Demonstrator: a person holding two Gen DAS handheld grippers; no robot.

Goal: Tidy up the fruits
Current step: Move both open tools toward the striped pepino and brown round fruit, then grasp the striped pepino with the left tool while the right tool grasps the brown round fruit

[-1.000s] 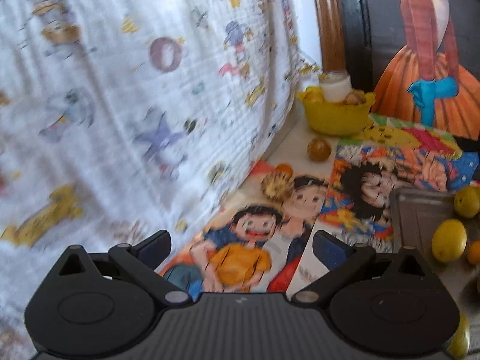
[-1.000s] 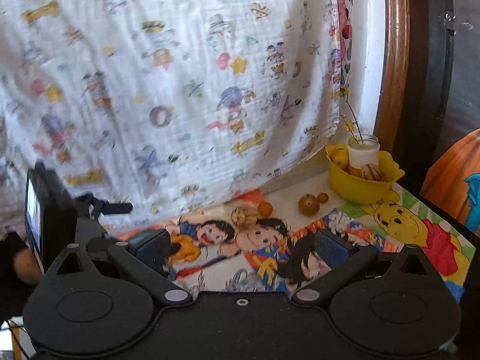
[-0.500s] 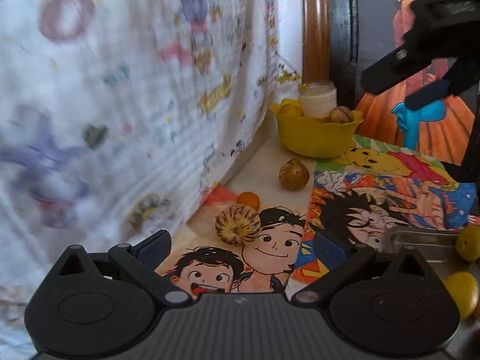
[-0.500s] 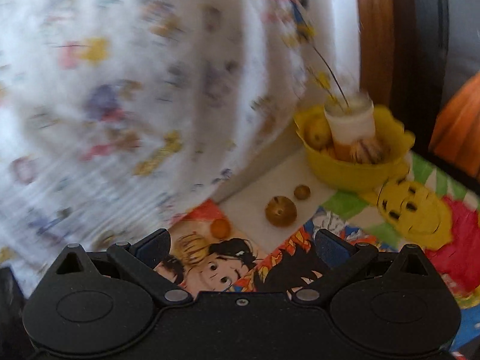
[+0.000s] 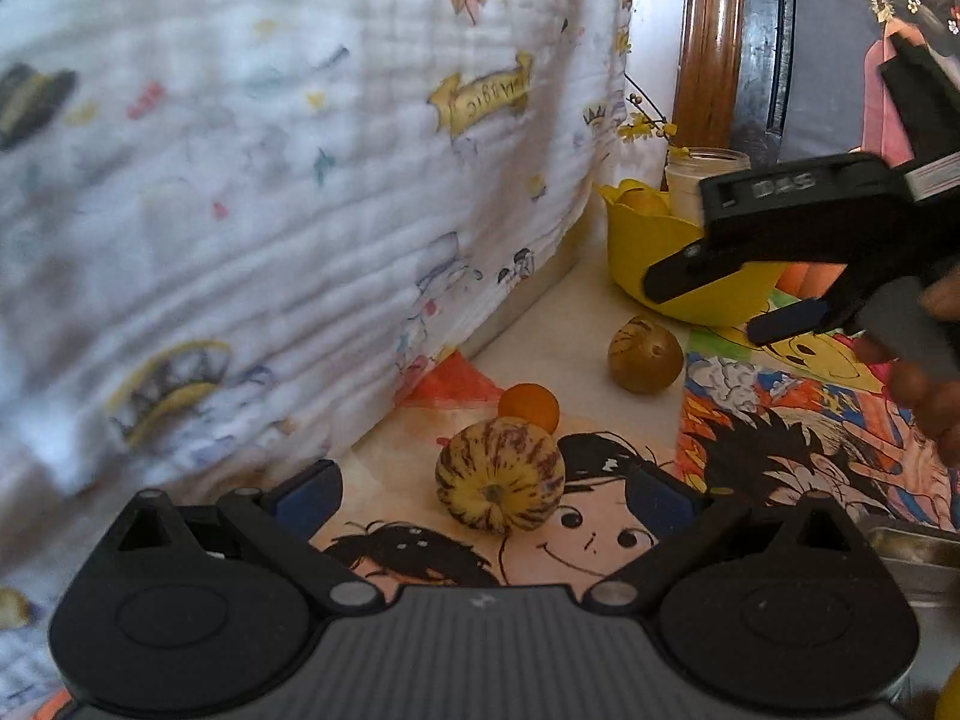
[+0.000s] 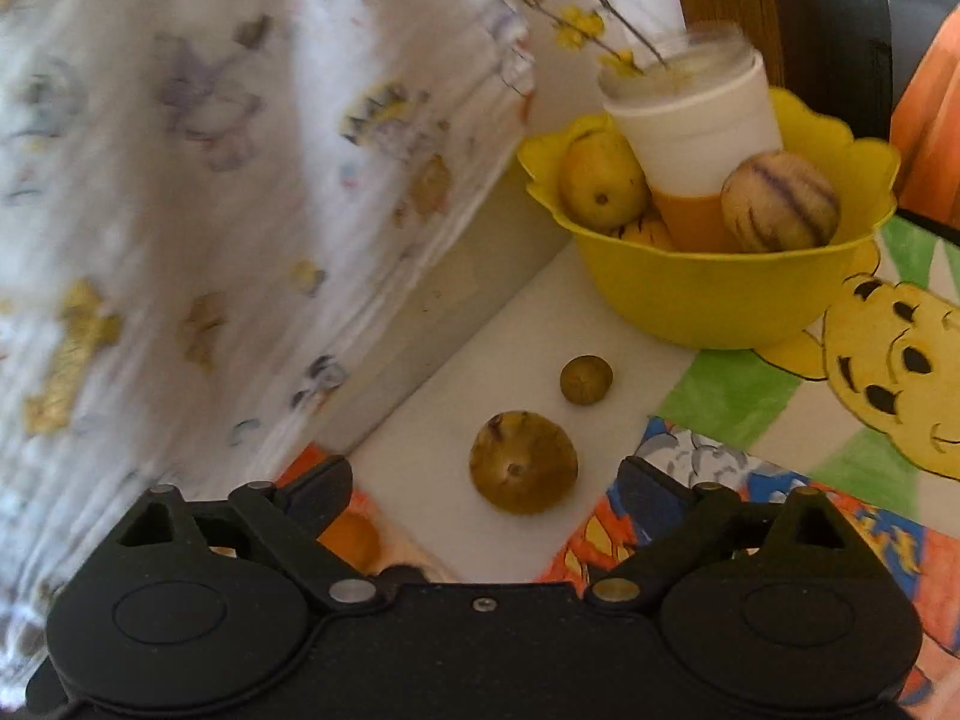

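My left gripper point(image 5: 486, 489) is open, with a striped yellow melon-like fruit point(image 5: 499, 475) between its fingers on the cartoon mat. A small orange fruit point(image 5: 529, 407) sits just behind it and a brown round fruit point(image 5: 645, 354) lies farther back. My right gripper point(image 6: 486, 480) is open, with that brown fruit point(image 6: 523, 461) between its fingertips. A smaller brown fruit point(image 6: 586, 380) lies beyond it. The yellow bowl point(image 6: 720, 294) holds a yellow fruit point(image 6: 600, 180), a striped fruit point(image 6: 779, 201) and a white jar point(image 6: 690, 120). The right gripper point(image 5: 726, 300) shows in the left wrist view, above the brown fruit.
A white printed cloth point(image 5: 270, 192) hangs along the left side. A metal tray point(image 5: 918, 552) edge shows at the lower right of the left wrist view. A wooden frame point(image 5: 708, 48) and a painted picture stand behind the bowl point(image 5: 654, 252).
Both grippers have moved forward and down toward the fruits. The striped fruit now sits between my left fingers and the brown fruit between my right fingers.
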